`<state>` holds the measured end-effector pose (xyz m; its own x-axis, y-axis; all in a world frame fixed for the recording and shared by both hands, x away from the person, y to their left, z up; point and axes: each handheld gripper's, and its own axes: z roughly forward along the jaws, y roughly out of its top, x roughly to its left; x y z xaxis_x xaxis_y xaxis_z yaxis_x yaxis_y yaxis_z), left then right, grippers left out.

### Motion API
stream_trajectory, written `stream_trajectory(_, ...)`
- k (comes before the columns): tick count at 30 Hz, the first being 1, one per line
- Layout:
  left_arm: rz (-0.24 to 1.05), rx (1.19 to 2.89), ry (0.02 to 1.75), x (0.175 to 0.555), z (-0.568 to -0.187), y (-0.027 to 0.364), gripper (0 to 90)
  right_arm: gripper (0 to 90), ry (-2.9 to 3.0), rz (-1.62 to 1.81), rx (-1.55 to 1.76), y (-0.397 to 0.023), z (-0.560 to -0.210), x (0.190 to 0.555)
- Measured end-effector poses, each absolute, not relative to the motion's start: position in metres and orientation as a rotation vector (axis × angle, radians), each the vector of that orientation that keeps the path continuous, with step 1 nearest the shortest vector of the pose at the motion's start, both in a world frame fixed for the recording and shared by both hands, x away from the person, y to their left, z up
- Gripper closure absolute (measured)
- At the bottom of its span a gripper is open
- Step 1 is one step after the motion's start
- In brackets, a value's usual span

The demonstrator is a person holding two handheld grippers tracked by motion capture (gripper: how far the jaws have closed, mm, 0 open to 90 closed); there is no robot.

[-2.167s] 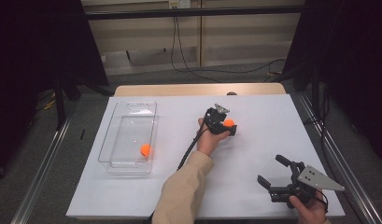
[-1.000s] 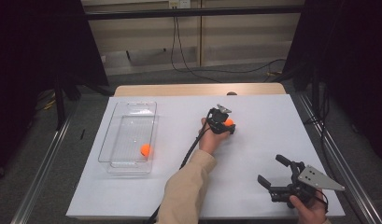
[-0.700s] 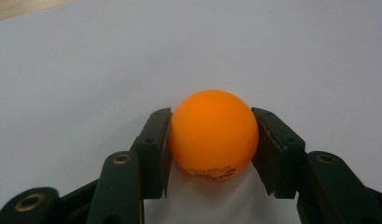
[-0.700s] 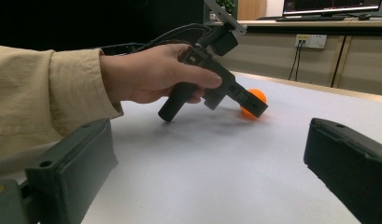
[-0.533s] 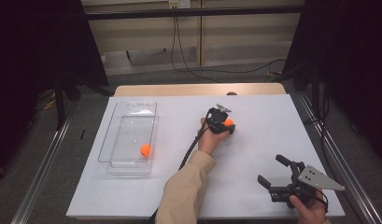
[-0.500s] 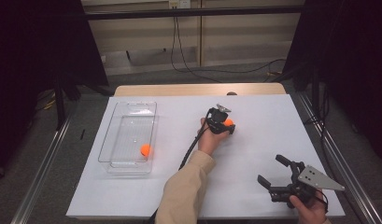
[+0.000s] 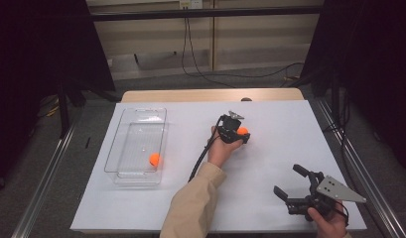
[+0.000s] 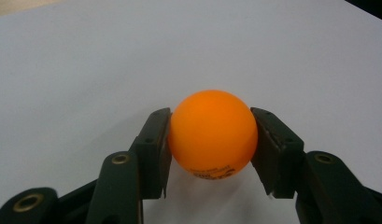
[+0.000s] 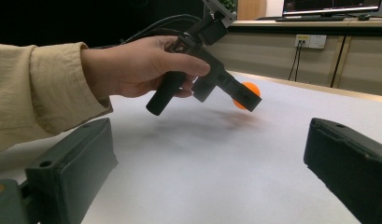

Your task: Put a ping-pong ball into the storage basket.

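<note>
Left gripper (image 8: 212,154) clamped on orange ball (image 8: 212,133) between pads, lifted slightly since earlier frames; right gripper (image 7: 296,184) open, idle. Transfer to clear bin (image 7: 122,163) likely next.

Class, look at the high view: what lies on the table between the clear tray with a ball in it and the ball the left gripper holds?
In the high view, only bare white table lies between the clear tray and the held ball.
</note>
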<state>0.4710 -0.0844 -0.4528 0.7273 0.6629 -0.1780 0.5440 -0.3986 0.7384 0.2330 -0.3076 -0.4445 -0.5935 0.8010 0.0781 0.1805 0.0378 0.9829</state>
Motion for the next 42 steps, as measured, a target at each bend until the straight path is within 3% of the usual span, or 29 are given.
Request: stream_trajectory(42, 0.188, 2.070, 0.911, 0.449, -0.435, -0.055, 51.1, 1.4, 1.815, 1.589, 0.991, -0.307, -0.445, 0.233)
